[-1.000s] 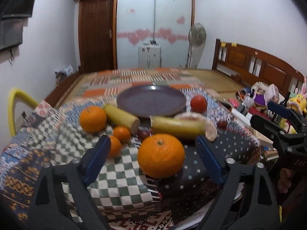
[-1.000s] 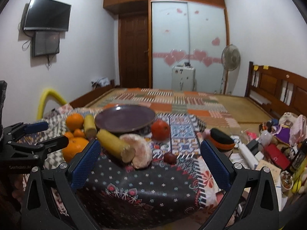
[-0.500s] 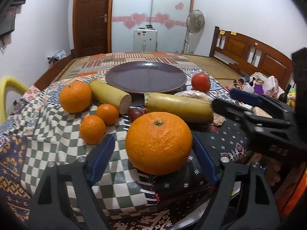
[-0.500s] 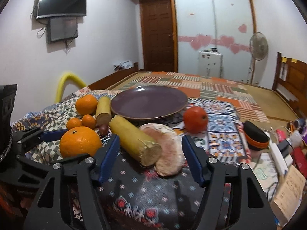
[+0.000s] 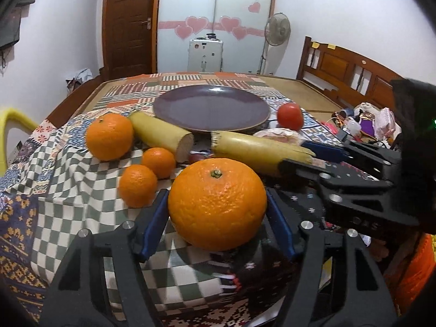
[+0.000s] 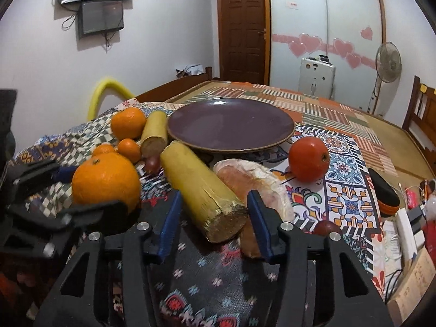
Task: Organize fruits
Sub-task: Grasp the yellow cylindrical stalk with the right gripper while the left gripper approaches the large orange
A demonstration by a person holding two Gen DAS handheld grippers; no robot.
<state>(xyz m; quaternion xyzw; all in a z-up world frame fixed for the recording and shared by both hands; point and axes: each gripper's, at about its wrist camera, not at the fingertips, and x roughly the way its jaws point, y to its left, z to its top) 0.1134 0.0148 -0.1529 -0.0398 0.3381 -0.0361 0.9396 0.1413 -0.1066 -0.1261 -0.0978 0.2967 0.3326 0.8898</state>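
Observation:
A large orange [image 5: 216, 204] rests on the patterned cloth between the blue pads of my left gripper [image 5: 216, 190]. Its jaws are closing and stand just beside the peel. My right gripper [image 6: 214, 193] is closing around the cut end of a yellow stalk piece [image 6: 201, 185], with a gap still showing on the left side. An empty purple plate [image 6: 231, 125] sits behind the fruit. A second stalk piece [image 5: 160, 133], another orange [image 5: 109, 136], two small tangerines [image 5: 137, 185] and a red round fruit [image 6: 309, 159] lie around it.
A pale wrapped lump [image 6: 253, 179] lies right of the held stalk, with small dark fruits [image 6: 152, 162] nearby. Clutter and a black case [image 6: 382, 190] crowd the right edge. A yellow chair back [image 6: 106, 92] stands at the left, with a bed frame behind.
Both grippers moved forward and lower onto the fruit. The left jaws narrowed around the large orange. The right jaws swung left and narrowed around the stalk's cut end.

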